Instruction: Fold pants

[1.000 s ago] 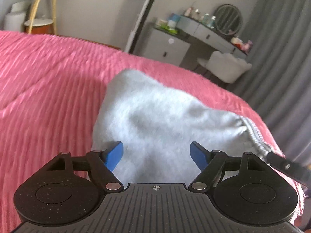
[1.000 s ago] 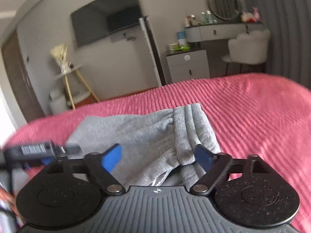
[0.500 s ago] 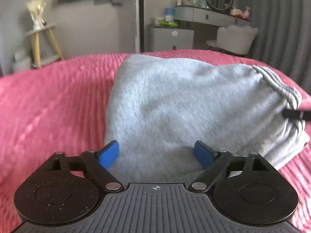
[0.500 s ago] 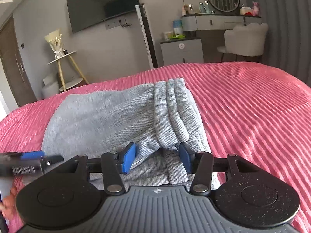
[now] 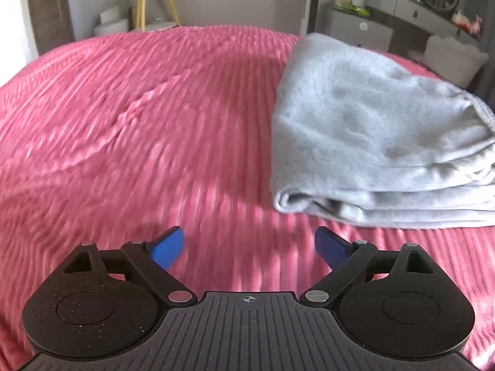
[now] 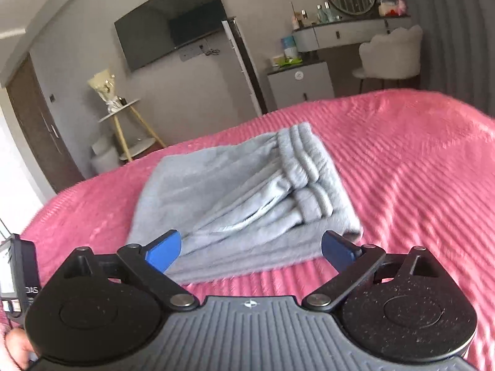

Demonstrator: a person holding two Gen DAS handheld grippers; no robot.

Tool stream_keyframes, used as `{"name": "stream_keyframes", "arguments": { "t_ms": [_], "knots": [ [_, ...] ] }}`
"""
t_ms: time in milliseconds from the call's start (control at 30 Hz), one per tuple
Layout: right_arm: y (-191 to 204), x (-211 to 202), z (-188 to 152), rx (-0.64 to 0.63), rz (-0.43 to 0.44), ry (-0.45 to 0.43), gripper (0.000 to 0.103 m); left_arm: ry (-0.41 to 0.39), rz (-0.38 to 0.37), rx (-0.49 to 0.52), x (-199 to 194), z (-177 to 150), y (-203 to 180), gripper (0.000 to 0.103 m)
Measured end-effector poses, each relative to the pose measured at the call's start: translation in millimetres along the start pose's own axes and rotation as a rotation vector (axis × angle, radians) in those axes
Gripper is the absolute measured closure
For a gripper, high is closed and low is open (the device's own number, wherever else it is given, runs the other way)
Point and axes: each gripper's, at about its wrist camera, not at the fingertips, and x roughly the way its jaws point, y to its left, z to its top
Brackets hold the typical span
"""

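Two claws stood nearest the cameras, both with their blue pads spread wide and nothing between them. The left claw (image 5: 249, 245) hung over bare pink bedspread (image 5: 139, 117), its jaws having just opened a little further. The right claw (image 6: 251, 247) had just sprung apart too, and sat just short of the near edge of the grey sweatpants (image 6: 235, 191), with no cloth caught in it.

Beyond them the sweatpants lay on the bed as a compact folded stack, several layers showing along the near side and the ribbed waistband (image 6: 306, 167) bunched on top toward the right. The fold looked about finished.

The risk, as I judged it, lay in the loose top layers: the waistband sat rumpled rather than flat, so an open pad brushing the stack could drag a layer askew or tip the bundle open. The plush, ribbed bedspread might also let the stack slide if nudged.

Farther off stood a dressing table (image 6: 349, 34), a chair (image 6: 391, 55) and a wall-mounted television (image 6: 170, 21).
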Motion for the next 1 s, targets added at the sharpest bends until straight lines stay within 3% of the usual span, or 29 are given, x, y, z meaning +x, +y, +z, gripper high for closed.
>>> {"name": "stream_keyframes", "arguments": {
  "t_ms": [133, 233, 400, 500, 633, 767, 1000],
  "knots": [
    [6.1, -2.5, -8.7, 0.020, -0.087, 0.079, 0.005, 0.025, -0.048, -0.045, -24.1, -17.3, -6.9, 0.007],
    [16.9, -6.8, -18.4, 0.014, -0.165, 0.094, 0.005, 0.032, -0.040, -0.035, -43.2, -28.5, -15.8, 0.007],
    [27.8, -24.5, -23.6, -0.050, -0.134, 0.056, 0.005, -0.012, -0.010, 0.035, -61.8, -38.1, -30.6, 0.006],
    [36.3, -30.0, -25.5, -0.113, -0.130, 0.065, 0.005, 0.008, -0.009, 0.043, -67.1, -47.0, -33.7, 0.006],
    [49.0, -33.5, -28.1, -0.168, -0.098, 0.152, 0.005, 0.034, -0.030, 0.040, -75.3, -55.7, -33.9, 0.006],
    [60.3, -41.8, -38.5, -0.228, -0.158, 0.180, 0.005, 0.058, -0.030, 0.043, -82.1, -60.6, -33.3, 0.006],
    [65.2, -47.8, -45.9, -0.267, -0.160, 0.297, 0.005, 0.143, -0.009, 0.100, -92.4, -60.2, -35.9, 0.004]
  ]
}}
